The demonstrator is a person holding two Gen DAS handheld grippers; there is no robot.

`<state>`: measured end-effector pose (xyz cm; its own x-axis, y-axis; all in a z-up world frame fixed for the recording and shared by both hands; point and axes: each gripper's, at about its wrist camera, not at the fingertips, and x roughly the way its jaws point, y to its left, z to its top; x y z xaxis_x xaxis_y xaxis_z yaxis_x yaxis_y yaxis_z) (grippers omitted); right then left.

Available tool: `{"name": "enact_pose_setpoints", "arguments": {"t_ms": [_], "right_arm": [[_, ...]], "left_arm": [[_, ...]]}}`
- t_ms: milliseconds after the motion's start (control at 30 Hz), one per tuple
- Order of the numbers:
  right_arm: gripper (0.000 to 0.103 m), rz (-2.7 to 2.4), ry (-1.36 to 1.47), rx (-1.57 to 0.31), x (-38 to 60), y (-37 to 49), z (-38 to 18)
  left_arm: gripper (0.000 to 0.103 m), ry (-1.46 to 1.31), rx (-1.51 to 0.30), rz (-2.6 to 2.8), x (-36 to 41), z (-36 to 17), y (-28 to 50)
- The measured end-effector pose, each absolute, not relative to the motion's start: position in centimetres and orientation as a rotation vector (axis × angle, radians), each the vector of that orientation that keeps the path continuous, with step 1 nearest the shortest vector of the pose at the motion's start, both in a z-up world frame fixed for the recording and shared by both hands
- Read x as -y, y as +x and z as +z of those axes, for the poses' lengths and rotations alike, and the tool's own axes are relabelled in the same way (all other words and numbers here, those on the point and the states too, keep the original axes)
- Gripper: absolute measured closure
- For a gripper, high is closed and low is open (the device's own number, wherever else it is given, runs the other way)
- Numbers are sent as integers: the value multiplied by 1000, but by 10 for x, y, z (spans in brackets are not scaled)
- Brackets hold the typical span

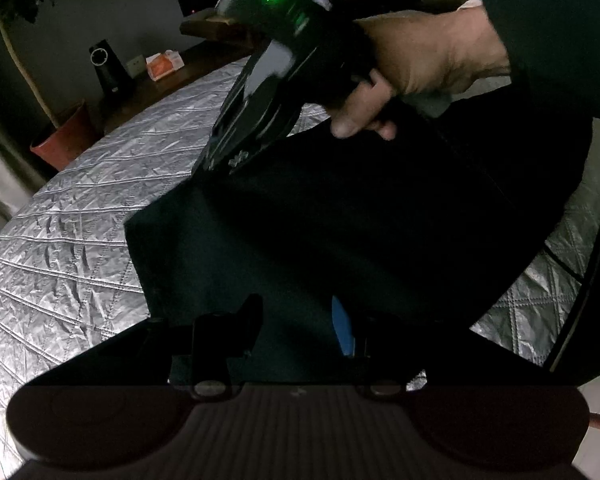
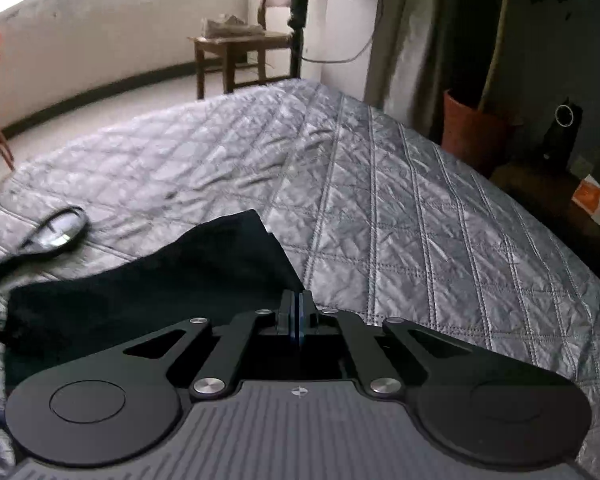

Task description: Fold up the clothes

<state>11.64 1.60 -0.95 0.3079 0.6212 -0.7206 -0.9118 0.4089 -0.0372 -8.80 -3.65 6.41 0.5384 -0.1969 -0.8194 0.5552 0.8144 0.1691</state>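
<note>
A dark garment (image 1: 340,216) lies spread on the silver quilted bed (image 1: 60,248). In the left wrist view my left gripper (image 1: 296,314) hovers over the garment's near part, jaws apart, with only flat cloth showing in the gap. A hand (image 1: 420,60) holds my right gripper (image 1: 214,162), whose tip meets the garment's far corner. In the right wrist view the right gripper (image 2: 298,300) has its blue pads (image 2: 295,316) pressed together right at the edge of the garment (image 2: 160,280), pinching it there.
The bed (image 2: 380,200) stretches ahead and to the right. A terracotta plant pot (image 2: 472,128), a black speaker (image 2: 562,132) and an orange box (image 2: 590,196) stand beside it. A wooden chair (image 2: 236,56) stands by the far wall. A blurred dark object (image 2: 52,232) lies left.
</note>
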Motion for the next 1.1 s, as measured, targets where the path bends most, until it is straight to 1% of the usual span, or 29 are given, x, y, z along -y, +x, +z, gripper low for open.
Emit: {"name": "enact_pose_setpoints", "arguments": {"t_ms": [67, 133, 200, 267, 400, 467, 500, 533, 567, 633, 733, 767, 867, 900, 967, 1000, 1033, 1100], "right_arm": [[100, 1051, -511, -729, -24, 120, -23], [97, 1035, -511, -725, -27, 120, -32], [97, 1013, -501, -727, -26, 121, -31], [92, 990, -490, -732, -25, 122, -28], [89, 879, -251, -668, 29, 133, 13], [77, 803, -214, -642, 68, 132, 33], [73, 763, -206, -630, 89, 130, 42], [63, 726, -212, -629, 108, 127, 48], [49, 696, -217, -643, 127, 122, 50], [37, 642, -185, -691, 166, 109, 47], [38, 564, -143, -754, 209, 88, 29], [40, 552, -114, -776, 219, 83, 21], [40, 583, -74, -821, 230, 73, 6], [39, 613, -88, -816, 231, 69, 5], [31, 666, -134, -800, 230, 61, 4], [31, 683, -187, -783, 228, 57, 5], [32, 699, -245, -763, 226, 54, 7], [41, 715, -300, -739, 226, 55, 10]], "left_arm": [[67, 444, -901, -462, 38, 63, -87], [67, 446, -904, -459, 39, 61, -85], [67, 450, -907, -460, 43, 59, -83], [67, 457, -909, -466, 47, 57, -82], [66, 495, -912, -494, 61, 52, -83], [65, 525, -913, -510, 69, 48, -85], [65, 538, -912, -517, 73, 46, -86], [65, 547, -911, -525, 76, 45, -87], [65, 553, -910, -536, 81, 44, -88], [65, 567, -903, -546, 88, 48, -93], [65, 589, -889, -564, 102, 43, -88], [65, 597, -885, -573, 106, 40, -85], [65, 612, -876, -598, 115, 34, -75], [65, 618, -874, -605, 118, 34, -74], [65, 629, -872, -618, 122, 29, -67], [65, 633, -871, -624, 123, 25, -61], [65, 638, -870, -630, 123, 21, -54], [65, 642, -872, -628, 124, 22, -65]]}}
